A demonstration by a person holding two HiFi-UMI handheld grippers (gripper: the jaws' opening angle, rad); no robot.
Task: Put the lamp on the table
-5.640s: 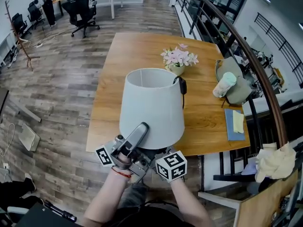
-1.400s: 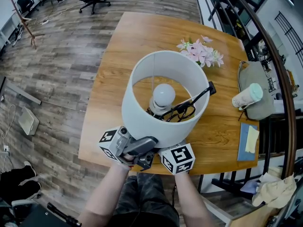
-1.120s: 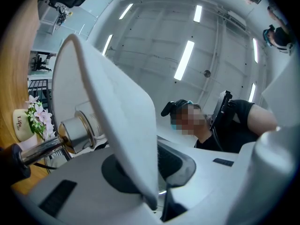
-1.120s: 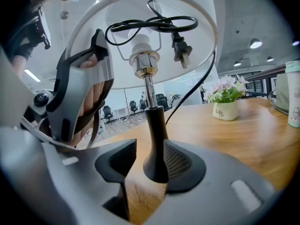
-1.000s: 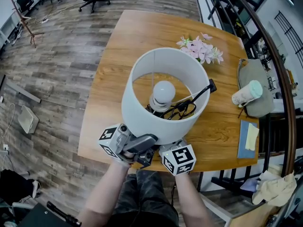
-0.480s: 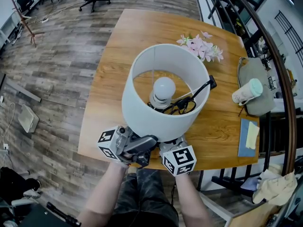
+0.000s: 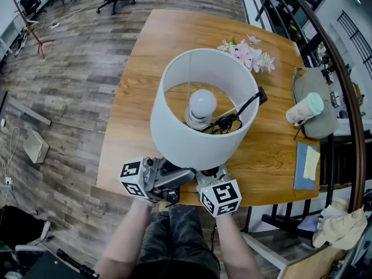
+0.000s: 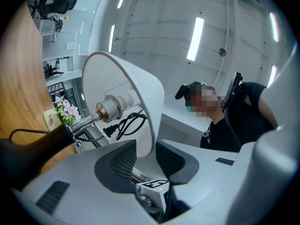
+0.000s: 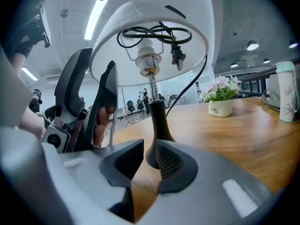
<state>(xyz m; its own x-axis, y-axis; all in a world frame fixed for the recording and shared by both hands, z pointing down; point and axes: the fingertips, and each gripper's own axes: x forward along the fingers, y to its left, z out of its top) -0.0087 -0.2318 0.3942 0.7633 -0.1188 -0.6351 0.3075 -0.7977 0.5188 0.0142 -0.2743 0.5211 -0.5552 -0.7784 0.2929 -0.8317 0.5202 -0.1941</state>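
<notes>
The white drum-shaded table lamp [image 7: 186,138] stands on the wooden desk [image 7: 145,68], close to the edge nearest you. Its dark flared base [image 9: 157,121] sits on the wood. From the head view you look down into the open shade at the round white bulb [image 7: 202,102] and the black power cord [image 7: 232,118], coiled inside with its plug draped over the far rim.

Your left gripper [image 8: 145,146] points up at the shade's near lower rim. Its 2 fingers have just been opening and now stand wide apart. The shade's thin wall runs between them, and neither pad presses on it.

Your right gripper [image 9: 149,149] lies low over the desk, aimed at the lamp base. Its 2 fingers have just been closing and are now about half apart. They hold nothing: bare wood shows in the gap, and the base stands just past the tips.

Beyond the lamp is a small pot of pink flowers [image 7: 247,54]. To the right, a pale cup with a mint-green lid [image 7: 304,110] lies on a grey bag [image 7: 319,97]. Nearer you is a blue notebook with a yellow note [image 7: 306,164].
</notes>
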